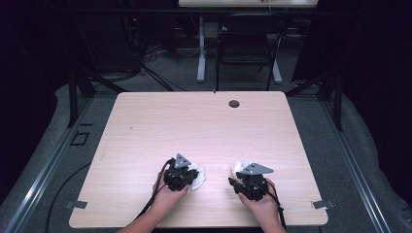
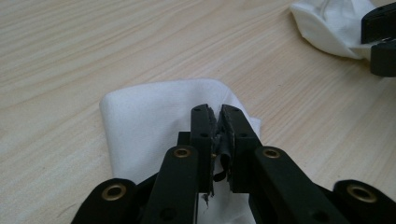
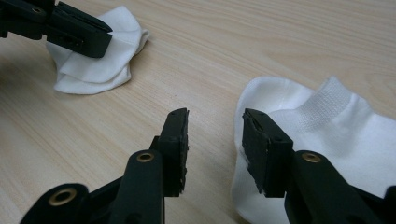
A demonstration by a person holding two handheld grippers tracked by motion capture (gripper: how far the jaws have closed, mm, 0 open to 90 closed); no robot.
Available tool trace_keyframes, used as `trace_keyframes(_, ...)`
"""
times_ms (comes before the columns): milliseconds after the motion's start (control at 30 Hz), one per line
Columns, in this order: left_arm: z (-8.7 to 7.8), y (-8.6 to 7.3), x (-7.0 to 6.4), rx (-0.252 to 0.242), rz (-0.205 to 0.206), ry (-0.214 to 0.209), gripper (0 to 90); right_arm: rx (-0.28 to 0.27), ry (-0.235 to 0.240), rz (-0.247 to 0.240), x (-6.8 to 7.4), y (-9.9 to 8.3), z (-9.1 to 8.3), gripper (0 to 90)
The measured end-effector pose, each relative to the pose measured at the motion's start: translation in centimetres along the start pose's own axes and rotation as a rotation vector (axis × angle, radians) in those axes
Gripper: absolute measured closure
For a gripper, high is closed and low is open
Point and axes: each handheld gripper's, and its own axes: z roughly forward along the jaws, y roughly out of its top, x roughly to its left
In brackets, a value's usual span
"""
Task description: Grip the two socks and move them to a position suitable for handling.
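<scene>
socks are kept at six o'clock: left gripper (image 2: 216, 114) is clamped on the folded sock (image 2: 154, 126); right gripper (image 3: 215, 128), jaws apart, could be closed short of the ribbed sock (image 3: 327, 135).

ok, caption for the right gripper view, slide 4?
Right gripper, jaws open, beside a white sock on the wooden table.

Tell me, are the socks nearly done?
Just starting. Done: nothing; the two socks lie apart. In hand: the left gripper is shut over the left sock. Left: the right gripper is open beside the right sock, not yet gripping.
</scene>
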Motion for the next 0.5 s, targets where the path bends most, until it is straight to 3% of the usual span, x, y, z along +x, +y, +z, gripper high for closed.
trace_keyframes(267,-0.8,0.3,-0.9,-0.035,-0.030,-0.051,85.4,-0.001,0.008,-0.013,0.4,0.2,0.1,61.6)
trace_keyframes(433,-1.7,0.7,-1.1,-0.076,-0.076,-0.099,85.4,0.005,0.032,-0.026,1.1,0.4,0.2,66.3)
trace_keyframes(500,-1.9,0.8,-1.1,-0.079,-0.079,-0.098,85.3,0.004,0.048,-0.036,1.5,0.6,0.4,72.9)
